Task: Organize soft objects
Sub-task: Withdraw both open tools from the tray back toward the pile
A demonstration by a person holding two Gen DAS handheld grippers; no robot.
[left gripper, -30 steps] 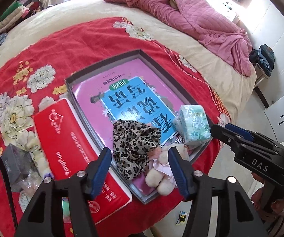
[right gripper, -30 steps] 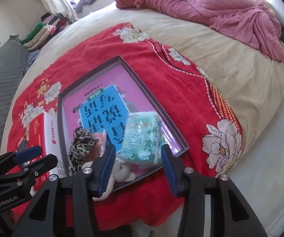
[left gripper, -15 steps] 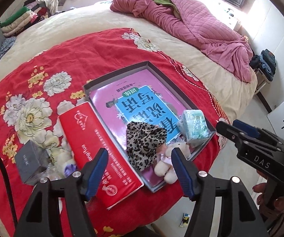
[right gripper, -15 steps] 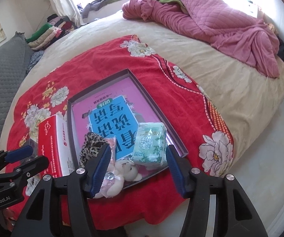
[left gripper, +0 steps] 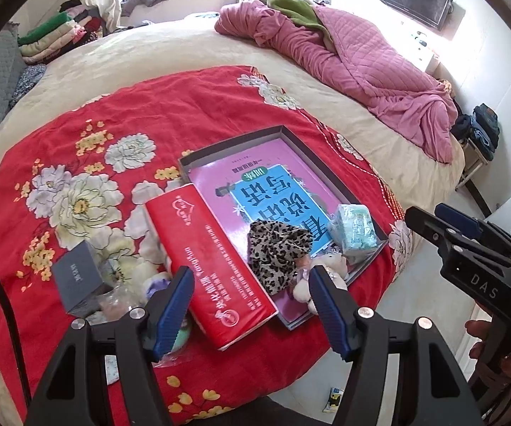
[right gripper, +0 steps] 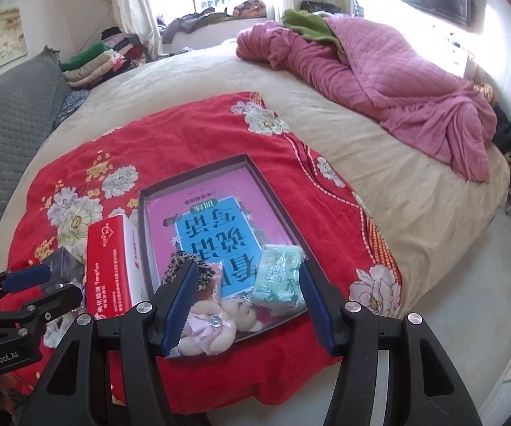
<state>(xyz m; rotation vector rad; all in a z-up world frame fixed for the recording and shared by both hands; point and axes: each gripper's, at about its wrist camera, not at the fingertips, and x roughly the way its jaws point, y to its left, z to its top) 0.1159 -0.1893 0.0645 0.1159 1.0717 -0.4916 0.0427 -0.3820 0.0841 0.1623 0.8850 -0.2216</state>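
We hold both grippers above the near edge of the red floral blanket [left gripper: 191, 113], and both are empty. The left gripper [left gripper: 251, 305], at the bottom centre of its view, has jaws standing apart with nothing between the pads; the right gripper [right gripper: 248, 301] reads the same, and its jaws have just been opening. Earlier frames show the box closer and larger, so both hands have drawn back and up.

The soft things sit in the near end of the shallow grey box [left gripper: 283, 131], lower centre of each frame: a leopard-print cloth [left gripper: 276, 248], a small plush bear [right gripper: 216, 323] and a pale green tissue pack [right gripper: 280, 277], all lying on the pink book [right gripper: 198, 209] that lines the box. A red carton [left gripper: 209, 259] rests against the box's left wall.

Outside the box, lower left in the left view, we make out a grey cube box [left gripper: 76, 278] and some pale fluffy items partly hidden behind the left finger — these look like what remains, though we cannot tell exactly what they are.

To do the next pick well, we would come down steeply over one loose item and close on its bulk, not its fringe. We would then lift clear of the carton before crossing to the box — soft things sag and snag.
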